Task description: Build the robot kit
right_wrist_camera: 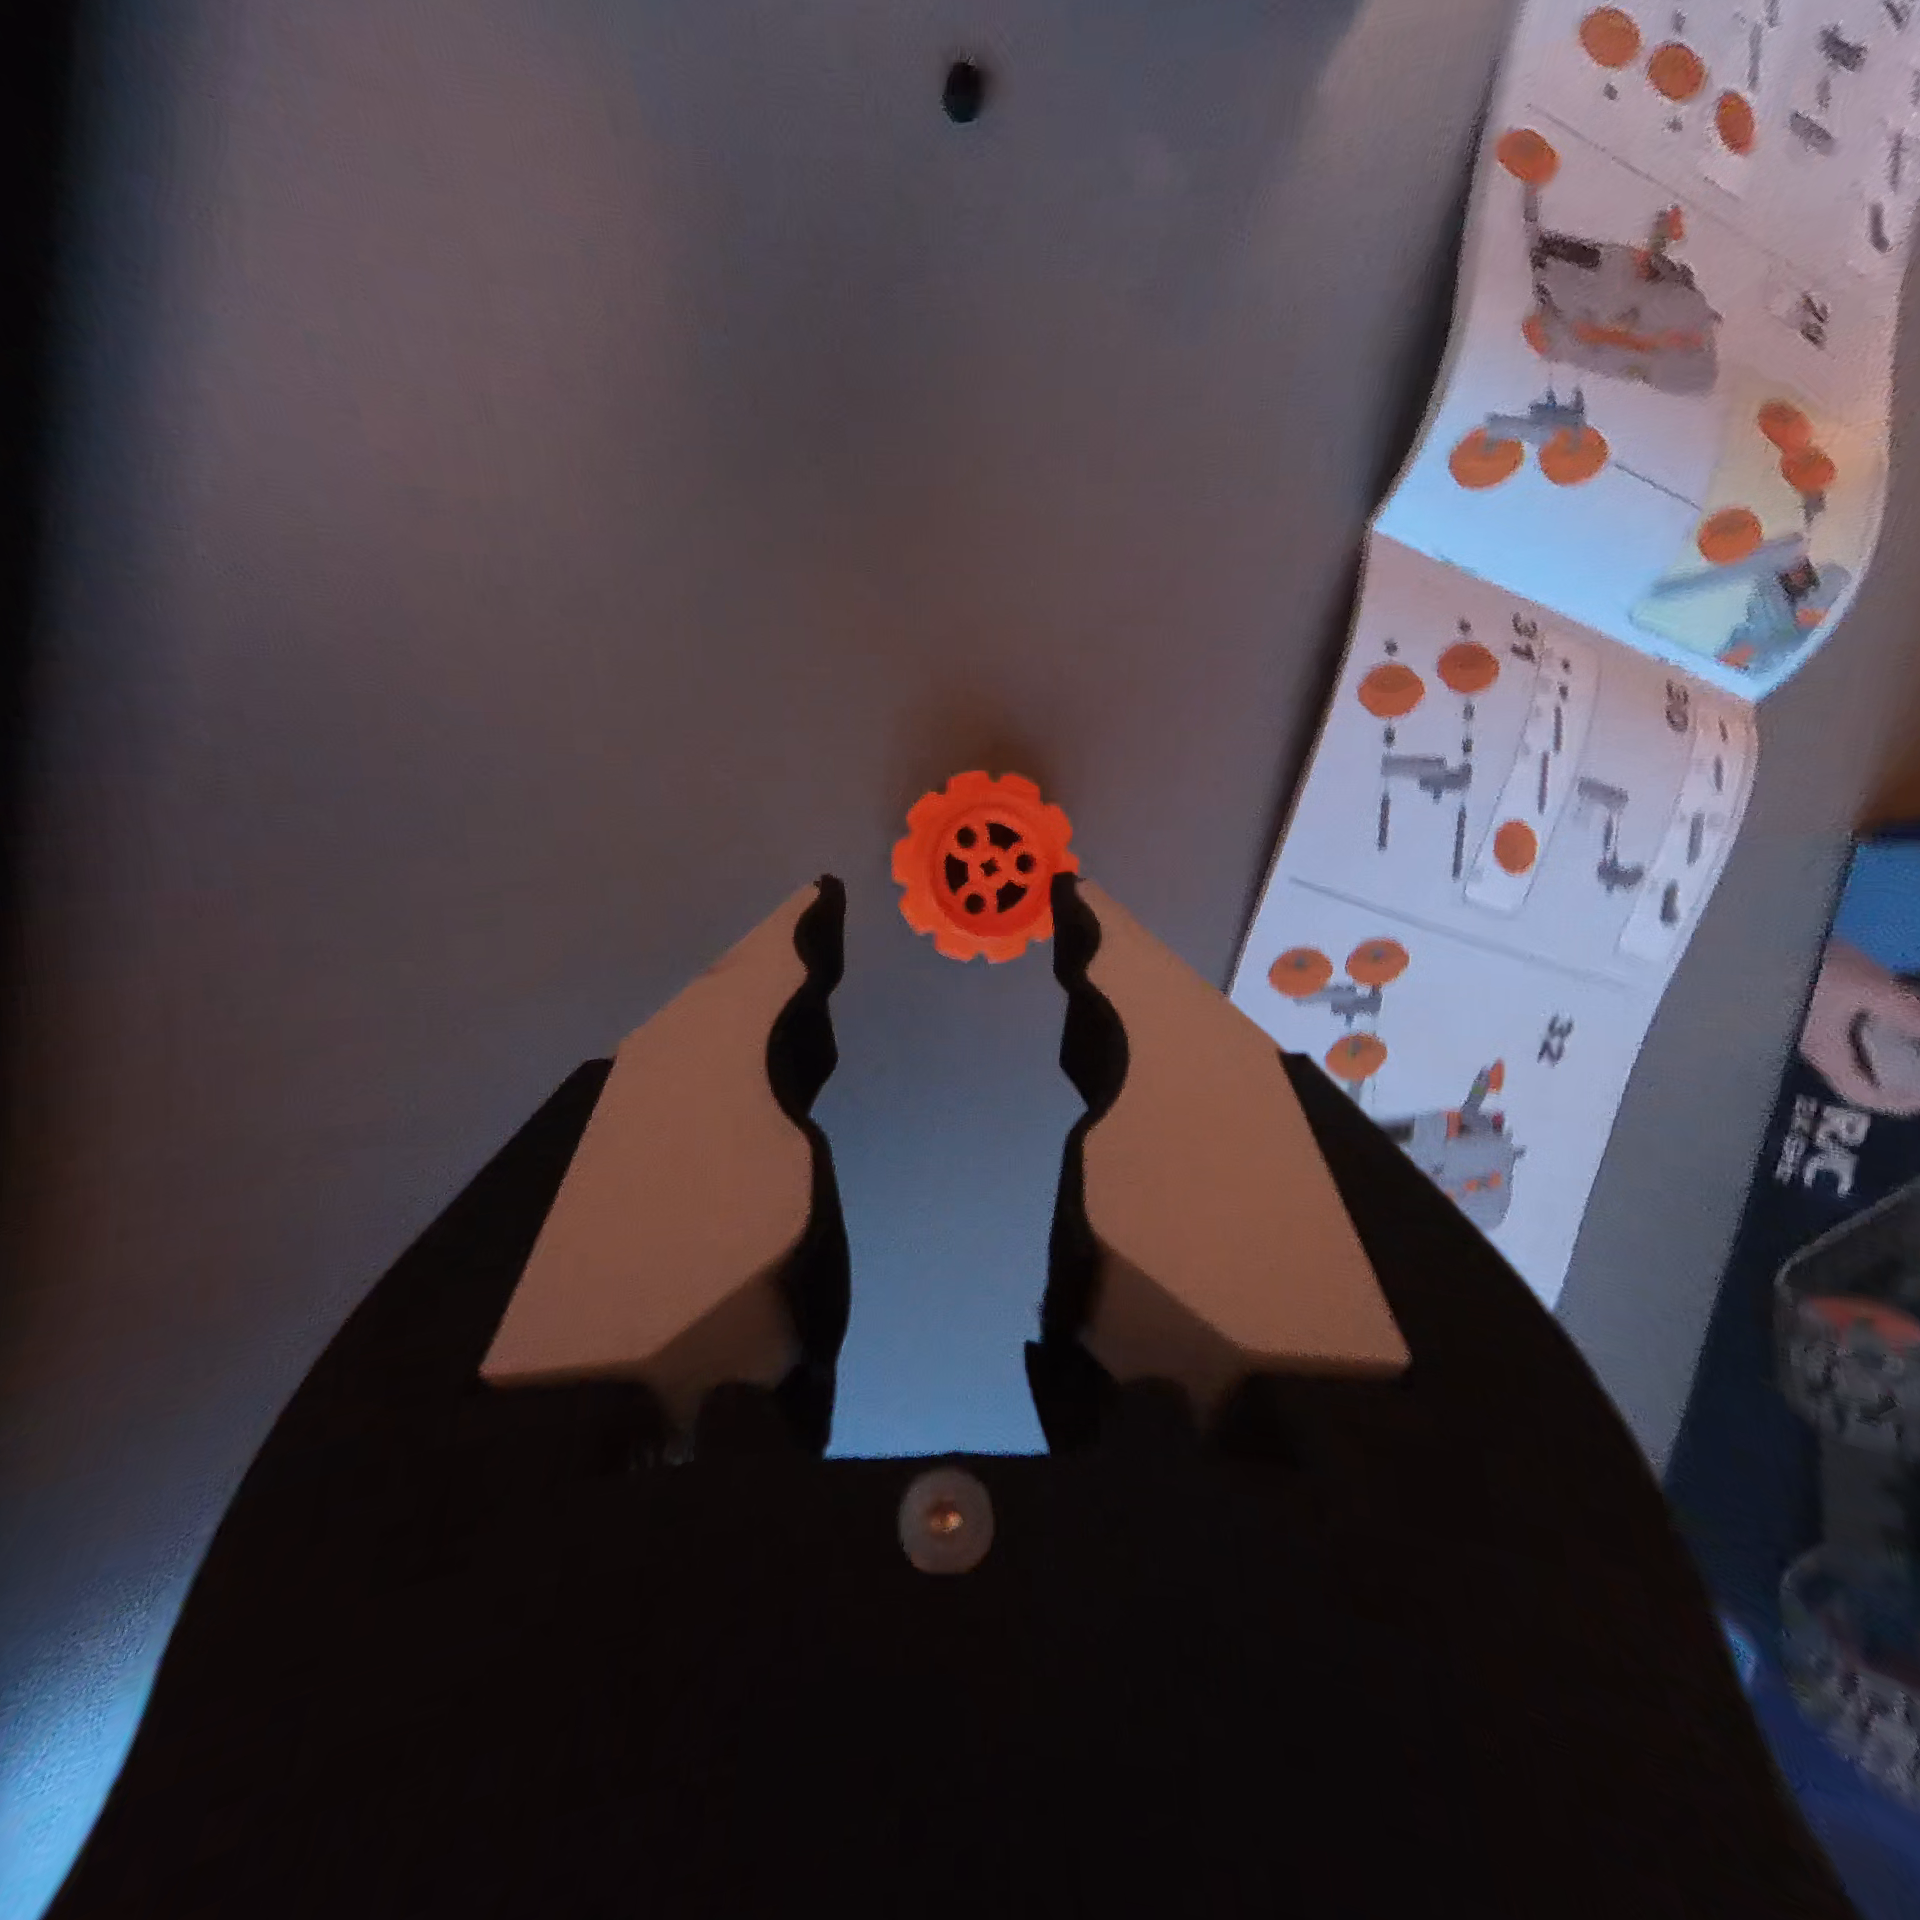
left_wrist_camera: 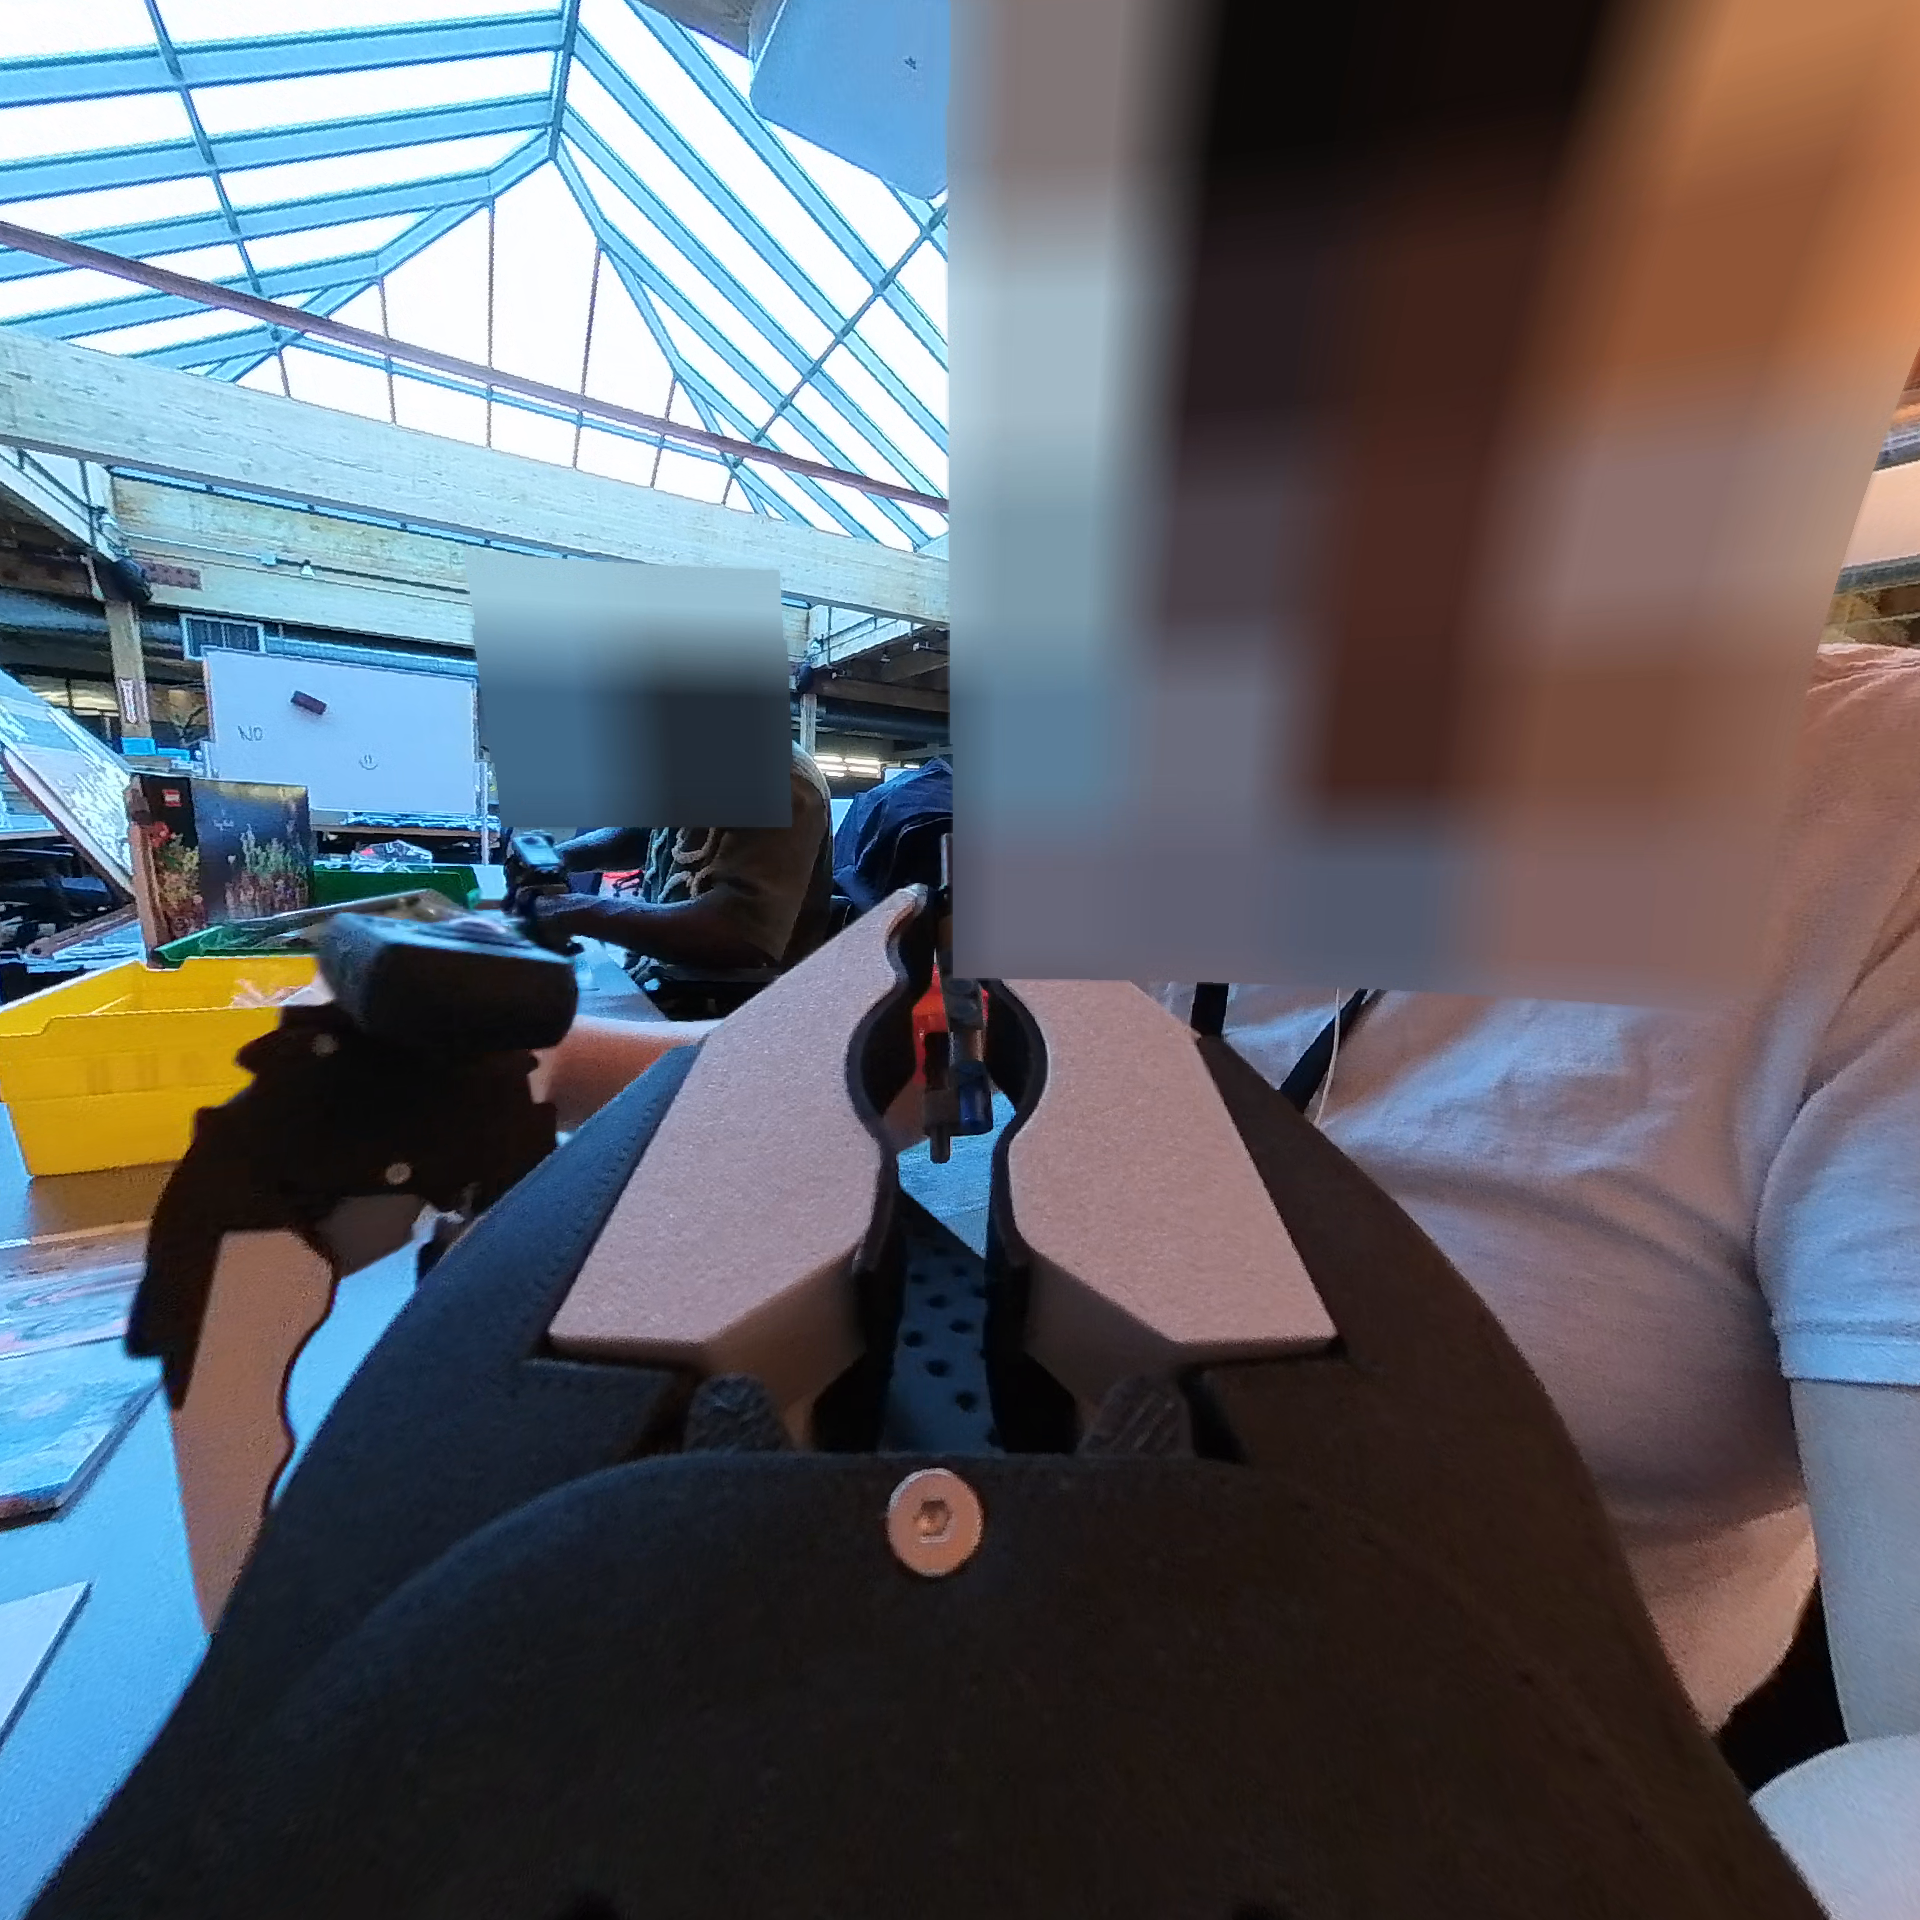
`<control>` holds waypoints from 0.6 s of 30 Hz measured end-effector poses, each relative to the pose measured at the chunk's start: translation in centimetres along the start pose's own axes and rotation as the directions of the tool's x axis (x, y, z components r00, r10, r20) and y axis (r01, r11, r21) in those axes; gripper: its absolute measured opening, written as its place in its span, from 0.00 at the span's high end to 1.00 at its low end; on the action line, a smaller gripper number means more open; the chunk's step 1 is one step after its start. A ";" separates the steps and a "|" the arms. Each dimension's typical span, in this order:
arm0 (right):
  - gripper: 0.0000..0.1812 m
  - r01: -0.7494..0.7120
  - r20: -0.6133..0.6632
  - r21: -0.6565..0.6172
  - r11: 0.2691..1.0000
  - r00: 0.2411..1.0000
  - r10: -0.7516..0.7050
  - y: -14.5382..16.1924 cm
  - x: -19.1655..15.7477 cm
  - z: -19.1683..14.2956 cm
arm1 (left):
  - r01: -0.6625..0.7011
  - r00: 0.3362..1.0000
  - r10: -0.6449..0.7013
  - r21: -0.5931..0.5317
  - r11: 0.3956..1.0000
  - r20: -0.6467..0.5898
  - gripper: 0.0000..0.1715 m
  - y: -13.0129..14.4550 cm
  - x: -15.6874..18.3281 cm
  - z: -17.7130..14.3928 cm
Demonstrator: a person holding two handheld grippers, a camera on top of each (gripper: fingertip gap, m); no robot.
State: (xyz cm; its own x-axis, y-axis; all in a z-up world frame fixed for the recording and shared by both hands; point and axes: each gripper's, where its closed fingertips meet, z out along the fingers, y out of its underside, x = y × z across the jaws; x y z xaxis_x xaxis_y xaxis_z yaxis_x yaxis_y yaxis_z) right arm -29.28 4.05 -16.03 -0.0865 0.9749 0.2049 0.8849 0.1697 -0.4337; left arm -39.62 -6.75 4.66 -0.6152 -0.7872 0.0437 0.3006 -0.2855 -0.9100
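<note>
left tongs (left_wrist_camera: 940, 1039): nearly closed, gripping small orange-blue-grey toy assembly (left_wrist_camera: 951, 1081) | right tongs (right_wrist_camera: 951, 883): apart, holding nothing, orange toothed wheel (right_wrist_camera: 982, 864) on desk (right_wrist_camera: 468, 520) at right fingertip | printed instruction sheet (right_wrist_camera: 1621, 644) beside; wording omitted

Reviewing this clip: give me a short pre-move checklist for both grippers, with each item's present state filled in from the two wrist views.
1. Left gripper has a firm hold: ok, jaws shut on a small assembly of orange, blue and dark parts.
2. Right gripper open enough: ok, jaws spread, nothing between them.
3. Orange toothed wheel reachable: ok, it lies flat on the grey table just past the fingertips.
4. Wheel centred between the jaws: not ok, it sits toward the right fingertip.
5. Contact with that fingertip: cannot tell.
6. Instruction sheet out of the way: ok, off to the right.
</note>
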 end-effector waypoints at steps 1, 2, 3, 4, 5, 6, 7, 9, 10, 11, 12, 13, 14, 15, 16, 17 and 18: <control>0.81 0.027 0.019 -0.008 1.000 0.999 -0.027 -0.2 0.1 0.4 | 0.002 1.000 -0.002 -0.002 1.000 -0.007 0.98 0.0 0.1 0.0; 0.82 0.048 0.031 -0.017 0.999 0.998 -0.048 -0.3 0.3 0.7 | 0.005 1.000 -0.005 -0.006 1.000 -0.010 0.98 0.1 0.1 0.0; 0.82 0.060 0.039 -0.027 0.998 0.998 -0.059 -0.2 0.5 1.0 | 0.009 1.000 -0.009 -0.010 1.000 -0.008 0.98 0.3 0.0 -0.1; 0.82 0.063 0.051 -0.034 0.997 0.997 -0.061 -0.1 0.6 1.2 | 0.014 1.000 -0.014 -0.012 1.000 -0.008 0.98 0.3 0.0 -0.1; 0.81 0.061 0.055 -0.043 0.997 0.997 -0.059 0.0 0.8 1.2 | 0.020 1.000 -0.020 -0.012 1.000 -0.010 0.98 0.4 -0.1 -0.1; 0.81 0.060 0.061 -0.047 0.997 0.997 -0.057 0.1 0.9 1.3 | 0.022 1.000 -0.022 -0.009 1.000 -0.012 0.98 0.3 -0.1 -0.1; 0.79 0.058 0.063 -0.051 0.997 0.997 -0.055 0.2 1.0 1.3 | 0.023 1.000 -0.023 -0.008 1.000 -0.015 0.98 0.3 -0.1 -0.1; 0.78 0.047 0.084 -0.059 0.997 0.996 -0.042 0.4 1.1 1.4 | 0.024 1.000 -0.024 -0.010 1.000 -0.018 0.98 0.3 0.0 -0.1; 0.79 0.040 0.098 -0.065 0.997 0.995 -0.033 0.4 1.0 1.5 | 0.024 1.000 -0.024 -0.011 1.000 -0.018 0.98 0.4 0.0 -0.1; 0.80 0.035 0.117 -0.068 0.997 0.993 -0.027 0.4 0.9 1.5 | 0.025 1.000 -0.025 -0.013 1.000 -0.019 0.98 0.4 0.0 0.0; 0.80 0.033 0.127 -0.070 0.997 0.992 -0.024 0.3 0.9 1.6 | 0.025 1.000 -0.025 -0.014 1.000 -0.018 0.98 0.5 0.0 0.0; 0.80 0.032 0.137 -0.077 0.996 0.990 -0.022 0.3 0.8 1.6 | 0.026 0.999 -0.027 -0.017 1.000 -0.018 0.98 0.5 0.0 0.0; 0.81 0.029 0.152 -0.086 0.996 0.988 -0.016 0.3 0.6 1.6 | 0.028 0.999 -0.028 -0.019 0.999 -0.018 0.98 0.6 -0.1 0.1; 0.82 0.021 0.161 -0.094 0.995 0.987 -0.006 0.3 0.6 1.7 | 0.029 0.999 -0.030 -0.022 0.999 -0.017 0.98 0.6 -0.1 0.1; 0.83 0.013 0.161 -0.097 0.995 0.987 0.003 0.3 0.7 1.6 | 0.031 0.999 -0.032 -0.023 0.999 -0.017 0.98 0.7 -0.1 0.0; 0.83 0.010 0.167 -0.097 0.995 0.986 0.006 0.4 0.7 1.7 | 0.035 0.999 -0.036 -0.023 0.999 -0.017 0.98 0.7 -0.2 0.0; 0.83 0.011 0.171 -0.088 0.996 0.985 0.004 0.3 0.6 1.7 | 0.040 0.999 -0.040 -0.021 0.999 -0.016 0.98 0.7 -0.3 -0.1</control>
State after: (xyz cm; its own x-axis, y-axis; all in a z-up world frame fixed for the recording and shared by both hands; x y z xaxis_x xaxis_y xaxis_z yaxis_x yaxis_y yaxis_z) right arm -29.82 4.97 -17.52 -0.1600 0.9858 0.0506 0.9207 0.1675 -0.3524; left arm -39.28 -6.72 3.94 -0.6381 -0.7664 0.0740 0.2606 -0.3054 -0.9158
